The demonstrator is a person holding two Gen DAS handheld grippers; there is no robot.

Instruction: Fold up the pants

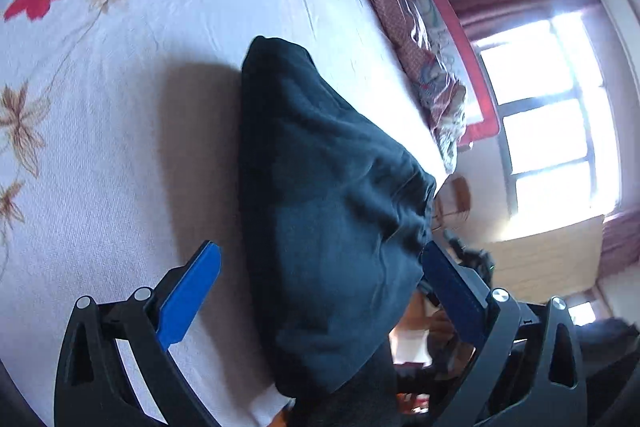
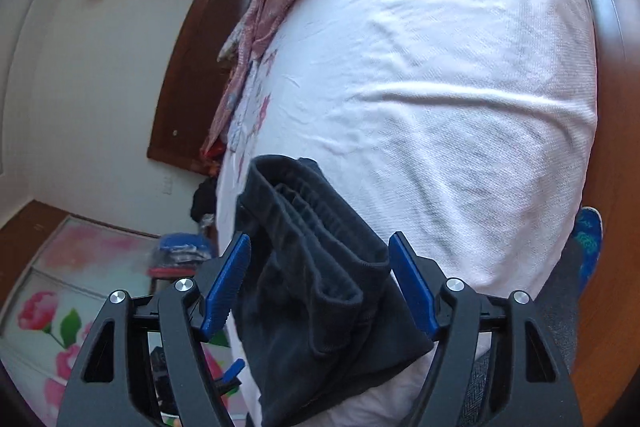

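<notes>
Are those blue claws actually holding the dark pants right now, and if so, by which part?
No. Both tools, left and right, stand open around the folded pants without pinching them.

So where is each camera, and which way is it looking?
Left wrist: sits on the left tool, looking down along its fingers at the dark pants on the flowered bed sheet, window beyond.
Right wrist: sits on the right tool, looking at the pants' folded waistband end, with a wooden door behind.
Both show the same pants between open blue fingers, on one bed.
</notes>
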